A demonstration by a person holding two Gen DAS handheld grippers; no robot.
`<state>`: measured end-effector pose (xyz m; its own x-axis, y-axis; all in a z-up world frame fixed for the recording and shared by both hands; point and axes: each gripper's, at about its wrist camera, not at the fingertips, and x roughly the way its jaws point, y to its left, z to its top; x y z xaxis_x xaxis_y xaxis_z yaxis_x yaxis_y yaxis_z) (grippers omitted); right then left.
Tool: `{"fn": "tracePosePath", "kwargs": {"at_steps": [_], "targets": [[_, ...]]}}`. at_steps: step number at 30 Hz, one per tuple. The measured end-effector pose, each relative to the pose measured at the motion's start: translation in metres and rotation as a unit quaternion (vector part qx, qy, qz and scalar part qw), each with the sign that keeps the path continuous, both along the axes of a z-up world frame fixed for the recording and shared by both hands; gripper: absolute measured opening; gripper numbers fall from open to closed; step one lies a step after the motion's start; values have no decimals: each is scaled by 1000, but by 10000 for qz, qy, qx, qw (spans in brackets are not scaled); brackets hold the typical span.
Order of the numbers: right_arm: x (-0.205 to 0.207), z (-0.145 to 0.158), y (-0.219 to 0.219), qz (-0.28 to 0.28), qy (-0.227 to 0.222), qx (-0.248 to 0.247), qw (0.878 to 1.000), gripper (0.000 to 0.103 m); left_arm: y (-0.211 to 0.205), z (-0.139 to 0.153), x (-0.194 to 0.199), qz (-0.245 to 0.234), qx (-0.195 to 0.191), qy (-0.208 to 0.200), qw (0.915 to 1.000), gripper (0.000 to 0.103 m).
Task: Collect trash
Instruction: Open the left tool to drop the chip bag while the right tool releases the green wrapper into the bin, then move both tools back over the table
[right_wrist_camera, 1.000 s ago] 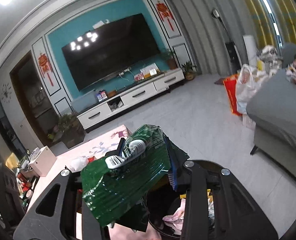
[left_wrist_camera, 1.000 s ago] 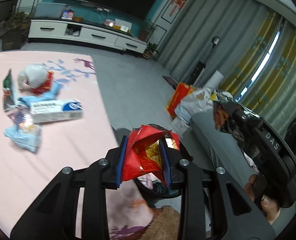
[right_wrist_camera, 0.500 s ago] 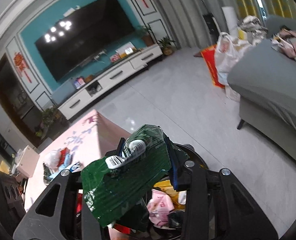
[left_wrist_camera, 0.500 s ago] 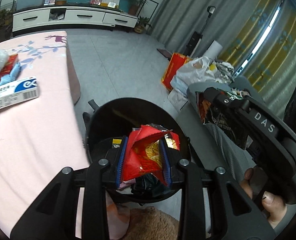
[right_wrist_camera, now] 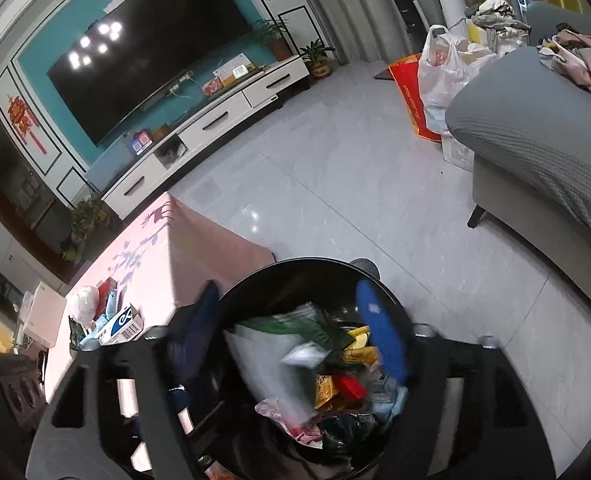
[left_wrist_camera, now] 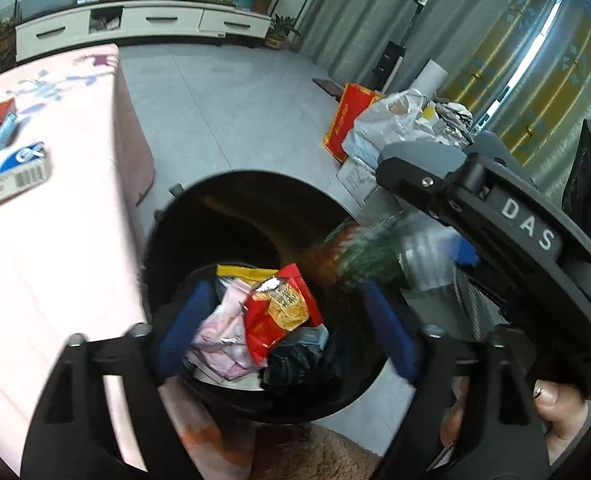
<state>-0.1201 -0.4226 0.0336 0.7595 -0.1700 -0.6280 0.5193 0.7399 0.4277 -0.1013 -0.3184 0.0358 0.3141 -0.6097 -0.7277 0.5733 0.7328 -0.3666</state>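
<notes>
Released red wrapper (left_wrist_camera: 281, 312); crumpled, glossy

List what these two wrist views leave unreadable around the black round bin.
- Green foil wrapper: motion-blurred in both views, print unreadable.
- Black round bin: the trash covers its bottom; near rim behind the left gripper frame.
- White barcoded box: cut by left view's edge.
- Right gripper: left finger blurred, jaws opening.

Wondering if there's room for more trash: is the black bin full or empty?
Partly full: wrappers pile at the bottom of the black bin, with dark inner wall bare above them.
</notes>
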Motion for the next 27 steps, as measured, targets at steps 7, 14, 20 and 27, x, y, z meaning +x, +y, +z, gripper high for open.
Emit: {"fn": "tracePosePath", "kwargs": {"at_steps": [7, 14, 20, 27], "targets": [[0, 16, 13, -30, -319, -145, 9994, 93, 52, 32, 11, 512, -258, -258, 9980, 100], [19, 29, 42, 59, -533, -542, 9971, 99, 151, 64, 48, 1548, -214, -574, 9860, 100], [45, 33, 83, 362, -654, -922, 9929, 99, 236, 66, 91, 2497, 284, -880, 9639, 100], [86, 11, 120, 721, -185, -943, 9928, 99, 311, 42, 133, 3522, 433, -659, 9326, 100]]}}
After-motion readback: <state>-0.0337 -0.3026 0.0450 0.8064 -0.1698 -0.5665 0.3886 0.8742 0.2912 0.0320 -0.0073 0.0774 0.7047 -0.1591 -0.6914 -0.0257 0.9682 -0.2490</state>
